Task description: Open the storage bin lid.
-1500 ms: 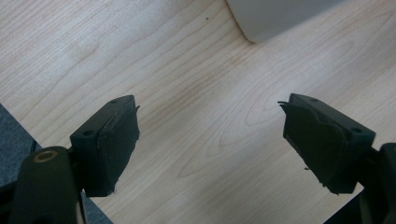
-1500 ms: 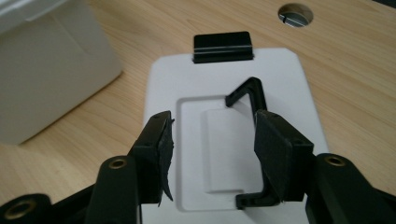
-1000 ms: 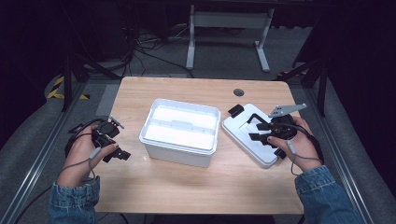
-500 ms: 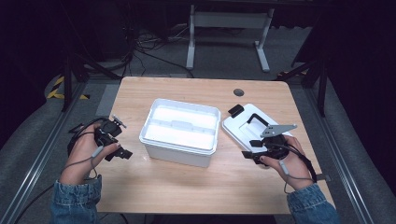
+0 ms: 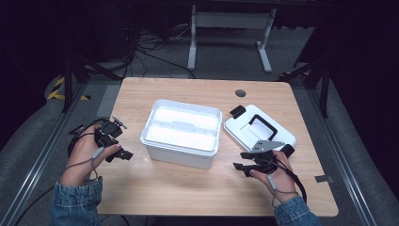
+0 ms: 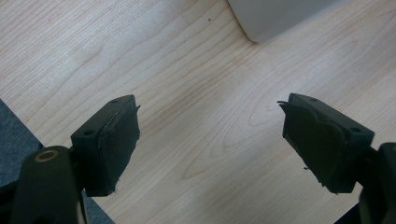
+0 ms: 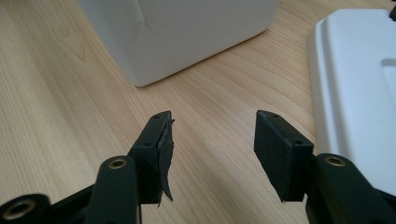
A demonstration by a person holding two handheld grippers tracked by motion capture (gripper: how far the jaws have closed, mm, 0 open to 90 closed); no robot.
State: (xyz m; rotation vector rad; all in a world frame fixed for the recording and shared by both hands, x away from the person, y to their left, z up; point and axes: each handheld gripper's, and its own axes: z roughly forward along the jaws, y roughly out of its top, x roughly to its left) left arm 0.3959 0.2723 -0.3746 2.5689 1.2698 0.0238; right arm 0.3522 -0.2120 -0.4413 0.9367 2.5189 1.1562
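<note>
A white open-topped box (image 5: 176, 155) stands in the middle of the table. Its white lid (image 5: 242, 135), with a black handle (image 5: 264, 123), lies flat to the right. My right gripper (image 5: 242, 160) hangs low over the table by the lid's near corner. It points left toward the box, and its jaws have just been closing slightly with nothing between them. In the right gripper view, the right gripper (image 7: 215, 149) faces the box corner (image 7: 187, 32), with the lid (image 7: 359, 93) at the right. My left gripper (image 5: 120, 140) stands open and empty left of the box. The left gripper (image 6: 210, 140) hovers over bare wood near a box corner (image 6: 280, 18).
The wooden table (image 5: 188, 193) has a round cable hole (image 5: 240, 92) at the back right. Grey floor, cables and a metal stand (image 5: 230, 28) lie beyond the far edge. A rail (image 5: 28, 179) runs along the left side.
My right gripper has come down off the lid and back toward the near edge, and is now beside the lid's near corner. The left gripper has stayed in place.
</note>
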